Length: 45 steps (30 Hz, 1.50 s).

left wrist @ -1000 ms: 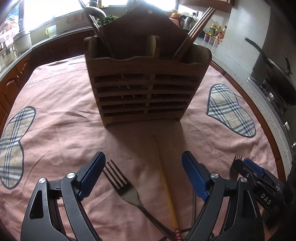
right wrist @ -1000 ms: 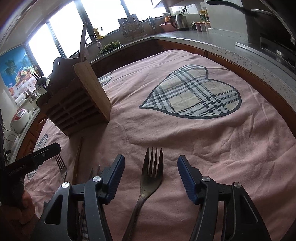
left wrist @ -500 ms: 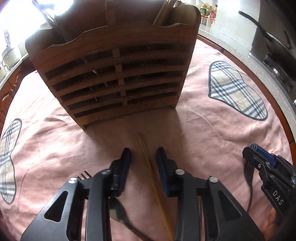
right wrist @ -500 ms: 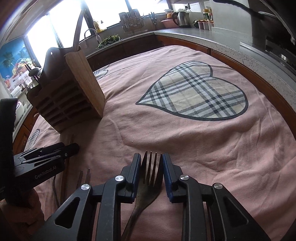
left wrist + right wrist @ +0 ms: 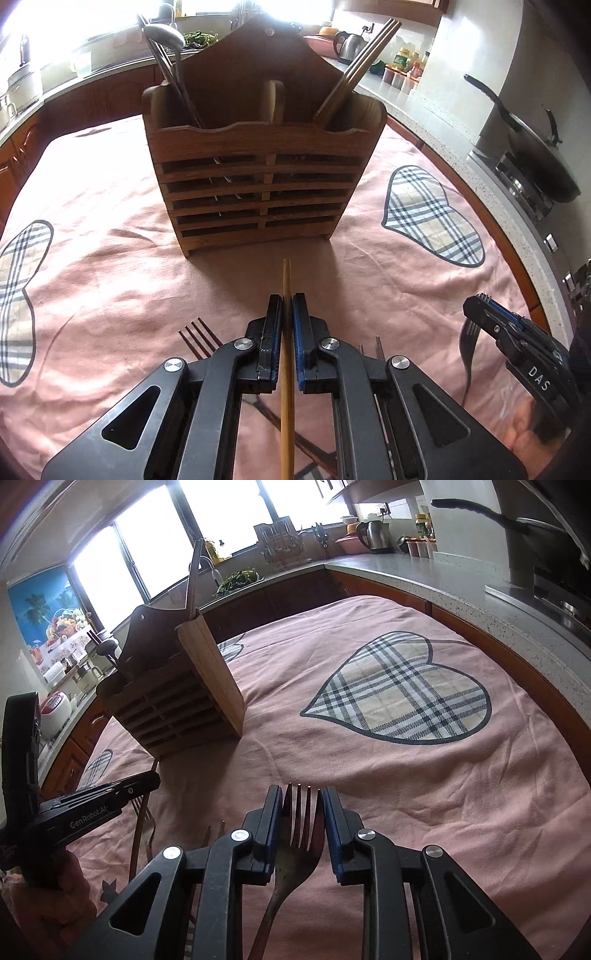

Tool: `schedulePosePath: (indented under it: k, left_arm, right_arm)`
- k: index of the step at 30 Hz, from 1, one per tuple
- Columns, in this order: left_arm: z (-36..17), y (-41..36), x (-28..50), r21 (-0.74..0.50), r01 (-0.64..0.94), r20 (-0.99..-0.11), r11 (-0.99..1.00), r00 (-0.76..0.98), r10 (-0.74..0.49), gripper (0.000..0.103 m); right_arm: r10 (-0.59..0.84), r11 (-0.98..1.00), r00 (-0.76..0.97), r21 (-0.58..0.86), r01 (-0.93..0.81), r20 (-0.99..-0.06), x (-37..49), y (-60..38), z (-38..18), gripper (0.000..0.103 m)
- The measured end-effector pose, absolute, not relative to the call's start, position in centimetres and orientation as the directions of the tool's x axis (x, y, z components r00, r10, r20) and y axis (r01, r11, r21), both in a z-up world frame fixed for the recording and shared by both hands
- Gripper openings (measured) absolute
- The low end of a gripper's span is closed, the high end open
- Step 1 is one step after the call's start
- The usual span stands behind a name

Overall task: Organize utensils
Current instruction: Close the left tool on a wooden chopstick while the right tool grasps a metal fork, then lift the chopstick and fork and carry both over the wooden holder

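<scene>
Only the left wrist view shows the slatted dark wooden utensil holder head-on, a steel ladle in its left compartment and brown chopsticks in its right. There the left gripper clamps a pale bamboo chopstick above the pink tablecloth; "DAS" marks the other tool. The right wrist view reads "GenRoboLAI"; the right gripper pinches a tarnished metal fork
</scene>
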<state>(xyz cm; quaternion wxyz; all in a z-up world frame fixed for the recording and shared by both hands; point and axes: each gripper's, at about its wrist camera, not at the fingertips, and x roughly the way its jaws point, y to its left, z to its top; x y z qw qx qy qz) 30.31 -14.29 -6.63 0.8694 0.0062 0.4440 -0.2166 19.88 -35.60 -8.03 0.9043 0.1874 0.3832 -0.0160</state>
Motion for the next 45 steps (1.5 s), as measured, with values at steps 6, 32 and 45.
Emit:
schedulePosePath:
  k: [6,32,45]
  left_arm:
    - [-4.9,-12.5,28.9,-0.224,0.373,-0.748,0.900,0.526,-0.405,0.005]
    - [1.6,-6.2,20.5,-0.278,0.356,-0.604,0.892,0.657,-0.451,0.005]
    - [2.8,-5.0,18.9,-0.290,0.350,-0.565,0.891,0.688,-0.454,0.005]
  right_arm:
    - [0.124,0.931,0.728,0.334,0.151,-0.674,19.1,-35.4,-6.6,0.023]
    - [0.158,0.950,0.810,0.309,0.031,-0.565,14.5,-32.2,-0.3,0.022]
    - [0.182,0.955,0.822,0.297,-0.016,-0.540,13.6,-30.9,1.1,0.005]
